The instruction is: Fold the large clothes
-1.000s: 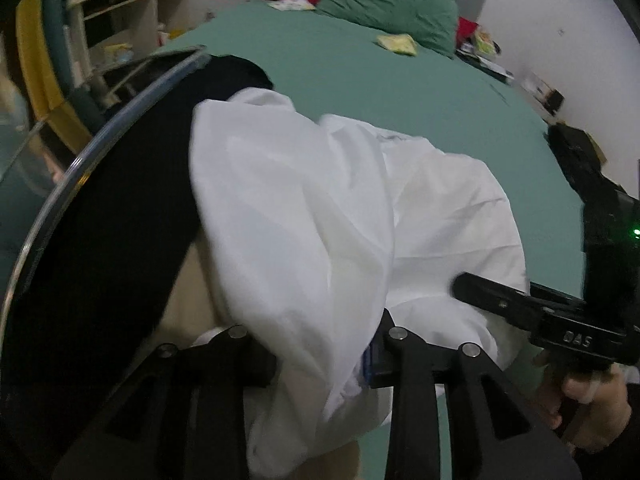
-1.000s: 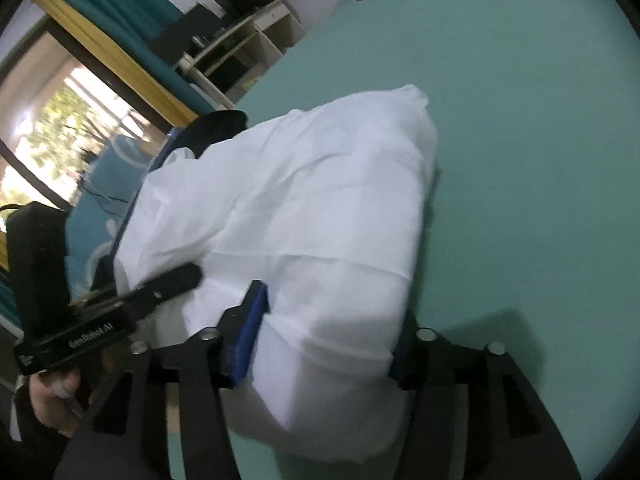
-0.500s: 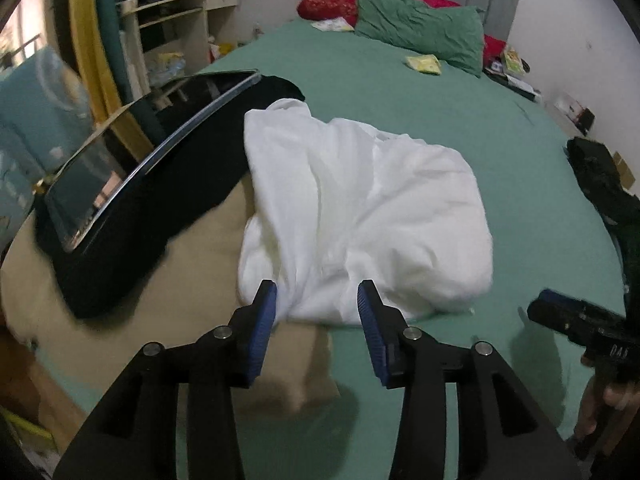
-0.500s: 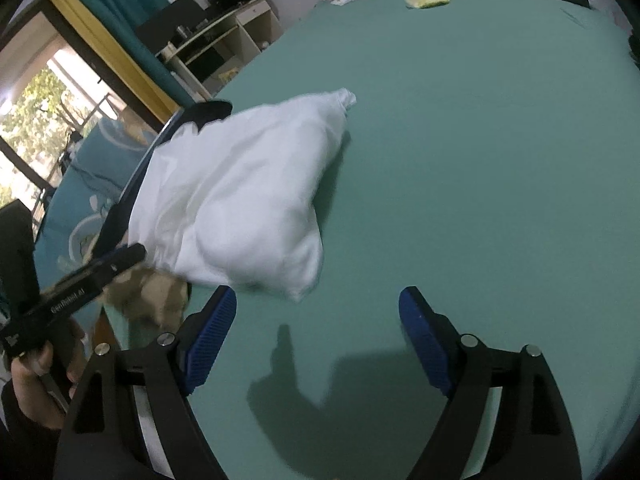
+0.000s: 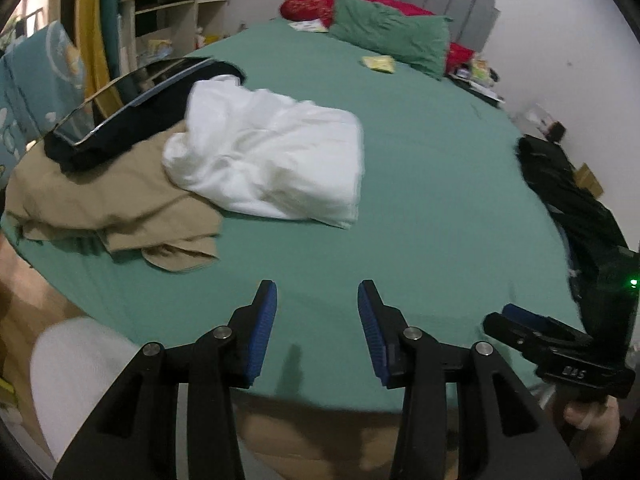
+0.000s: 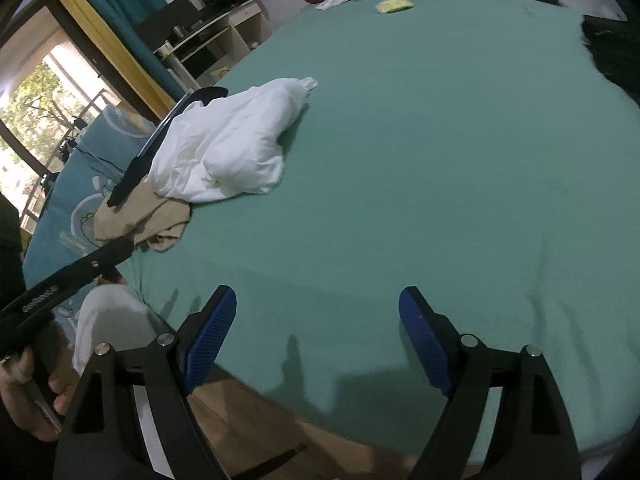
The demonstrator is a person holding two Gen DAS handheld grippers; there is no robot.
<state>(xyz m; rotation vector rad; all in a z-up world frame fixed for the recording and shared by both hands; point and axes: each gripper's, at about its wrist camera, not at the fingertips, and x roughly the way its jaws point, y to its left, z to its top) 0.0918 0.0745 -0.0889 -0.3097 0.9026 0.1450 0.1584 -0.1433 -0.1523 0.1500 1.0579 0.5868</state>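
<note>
A folded white garment [image 5: 272, 160] lies on the green bed sheet [image 5: 432, 184] at the left side, partly on a tan garment [image 5: 100, 204]; it also shows in the right wrist view [image 6: 228, 148] with the tan garment [image 6: 140, 220] below it. My left gripper [image 5: 317, 312] is open and empty, held back over the bed's near edge. My right gripper [image 6: 318, 320] is wide open and empty over the near edge too. Each gripper shows in the other's view: the right one [image 5: 520, 324] and the left one [image 6: 80, 268].
A black framed panel [image 5: 132, 104] lies beside the white garment. A dark garment [image 5: 568, 196] lies at the bed's right edge. Green and red pillows [image 5: 384, 36] sit at the headboard, a yellow item [image 5: 378, 63] near them. Shelves [image 5: 172, 20] stand left. Wooden floor [image 6: 280, 432] lies below the bed edge.
Both grippers let go of the white garment, opened and pulled back toward the bed's near edge. The white garment now rests folded on the bed.
</note>
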